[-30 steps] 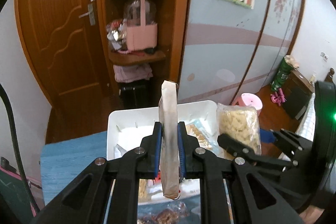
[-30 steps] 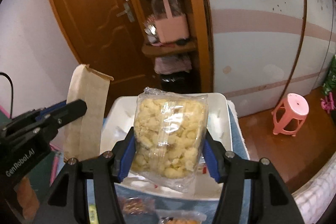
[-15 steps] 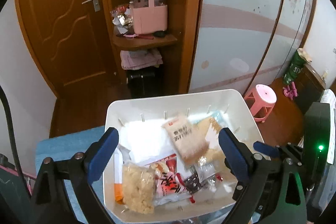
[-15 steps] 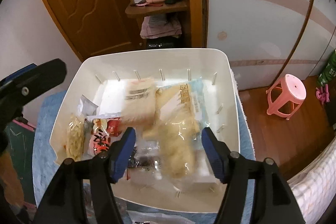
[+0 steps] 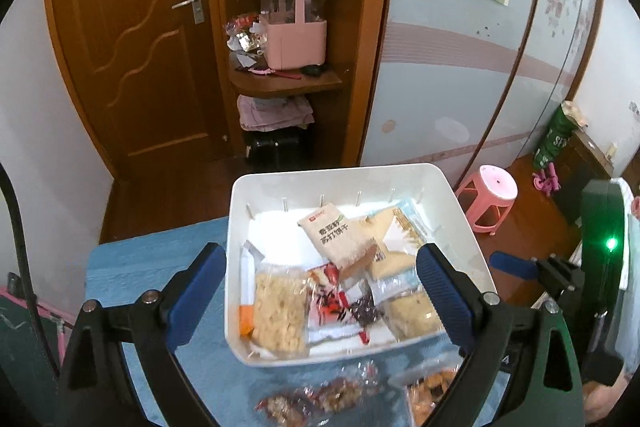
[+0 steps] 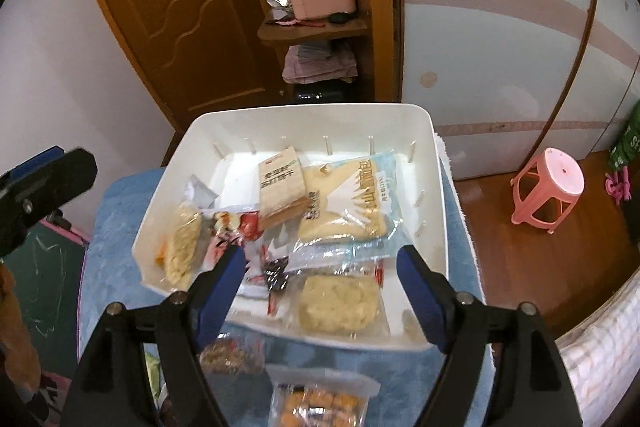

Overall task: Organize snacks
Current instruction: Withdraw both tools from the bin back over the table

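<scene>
Your left gripper (image 5: 320,291) hangs spread wide with nothing between its blue pads, and your right gripper (image 6: 320,287) is released just the same. Both hover over the near edge of the white bin (image 5: 460,211), which sits on the blue cloth (image 5: 152,259). Inside the bin lie the snacks: a tan cracker pack (image 5: 334,235) resting on a pale bread bag (image 6: 352,195), and a clear bag of yellow puffs (image 6: 340,303) near the front wall. The red wrappers (image 5: 328,303) between them overlap too much to tell apart. In front of the bin, two more packets (image 6: 316,403) lie on the cloth, blurred and cut off by the frame edge.
</scene>
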The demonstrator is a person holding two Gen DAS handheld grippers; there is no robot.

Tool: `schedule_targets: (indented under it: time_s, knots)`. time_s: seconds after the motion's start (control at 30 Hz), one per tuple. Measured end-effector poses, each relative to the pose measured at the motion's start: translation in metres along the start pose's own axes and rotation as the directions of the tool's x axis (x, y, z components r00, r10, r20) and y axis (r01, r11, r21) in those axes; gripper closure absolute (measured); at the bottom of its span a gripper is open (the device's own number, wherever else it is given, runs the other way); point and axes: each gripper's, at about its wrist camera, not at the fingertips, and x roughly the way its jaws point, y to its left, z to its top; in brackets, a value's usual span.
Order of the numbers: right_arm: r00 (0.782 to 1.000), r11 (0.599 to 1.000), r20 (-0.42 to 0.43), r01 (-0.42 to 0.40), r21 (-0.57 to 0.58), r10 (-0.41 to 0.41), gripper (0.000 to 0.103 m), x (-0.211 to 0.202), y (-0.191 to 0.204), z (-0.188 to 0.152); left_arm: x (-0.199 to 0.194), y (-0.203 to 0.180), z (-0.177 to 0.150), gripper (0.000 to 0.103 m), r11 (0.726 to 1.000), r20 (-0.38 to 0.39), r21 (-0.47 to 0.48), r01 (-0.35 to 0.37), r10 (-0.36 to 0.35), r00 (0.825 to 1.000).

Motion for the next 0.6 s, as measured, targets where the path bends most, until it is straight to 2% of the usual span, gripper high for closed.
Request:
schedule_targets:
  time_s: [0.27, 0.4, 0.6]
  knots:
    - [0.999, 0.998, 0.053, 0.012, -0.059, -0.009, 0.024, -0.066, 0.023, -0.012, -0.069, -0.006, -0.024, 0.007, 1.0, 0.038, 0.028, -0.012, 0.011, 0.999]
    - [0.995, 0.993, 0.09, 0.056, -0.103, -0.047, 0.024, -0.106, 0.035, -0.019, -0.109, -0.012, -0.039, 0.007, 0.998, 0.064, 0.051, -0.021, 0.018, 0.998]
    - [0.989, 0.99, 0.141, 0.051, -0.132, -0.032, 0.024, -0.154, 0.044, -0.039, -0.162, -0.017, -0.063, 0.007, 0.998, 0.085, 0.068, -0.017, 0.012, 0.996]
